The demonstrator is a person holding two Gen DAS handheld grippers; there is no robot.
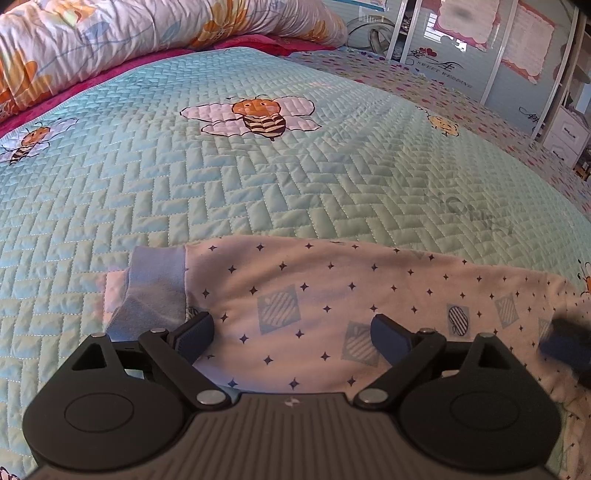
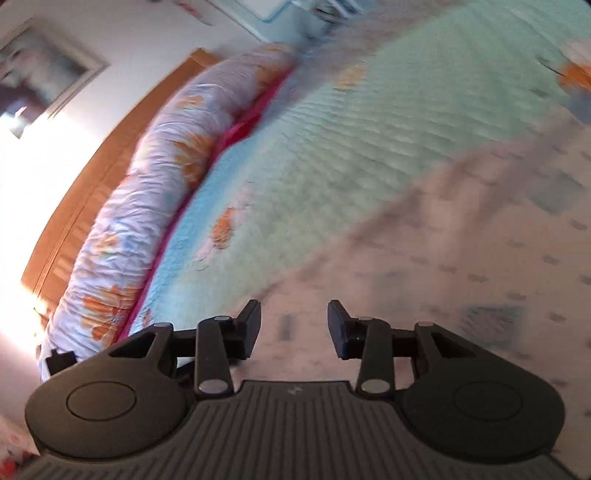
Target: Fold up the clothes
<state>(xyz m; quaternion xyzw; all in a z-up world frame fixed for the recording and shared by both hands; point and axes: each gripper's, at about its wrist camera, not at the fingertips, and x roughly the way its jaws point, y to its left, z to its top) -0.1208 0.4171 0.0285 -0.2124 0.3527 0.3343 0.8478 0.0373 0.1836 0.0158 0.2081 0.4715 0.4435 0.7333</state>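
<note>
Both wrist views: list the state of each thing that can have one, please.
Left gripper: open, over the garment, holding nothing.
Right gripper: open, holding nothing; view motion-blurred.
Patterned garment: lying flat on the quilt, blue cuff at its left end.
Teal quilt: spread smooth.
Floral duvet: bunched along the bed's far edge.

Bee-print quilted bedspread point(image 1: 258, 192), rolled floral duvet point(image 2: 147, 206)

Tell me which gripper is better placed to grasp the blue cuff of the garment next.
Probably the left gripper: its open jaws sit over the garment, with the cuff just beside one. The right gripper, also open, has a blurred view showing no cuff.
</note>
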